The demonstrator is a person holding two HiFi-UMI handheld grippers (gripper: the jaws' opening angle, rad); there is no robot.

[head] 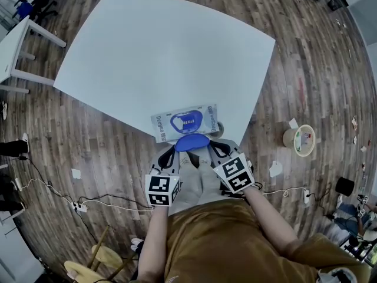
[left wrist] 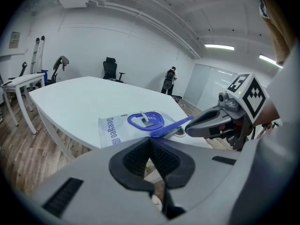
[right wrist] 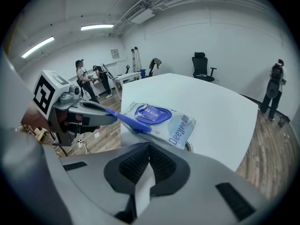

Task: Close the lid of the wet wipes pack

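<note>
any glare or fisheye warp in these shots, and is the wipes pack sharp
Head view: strong fisheye, the table edges bow, even light, no glare. Both gripper views: dark vignetted corners, ceiling lights blown out, wet wipes pack sharp.

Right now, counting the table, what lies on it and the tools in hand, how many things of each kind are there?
Table: 1
Wet wipes pack, its blue lid flipped open: 1
Grippers: 2, the left gripper and the right gripper, both with jaws shut and empty
Total: 4
</note>
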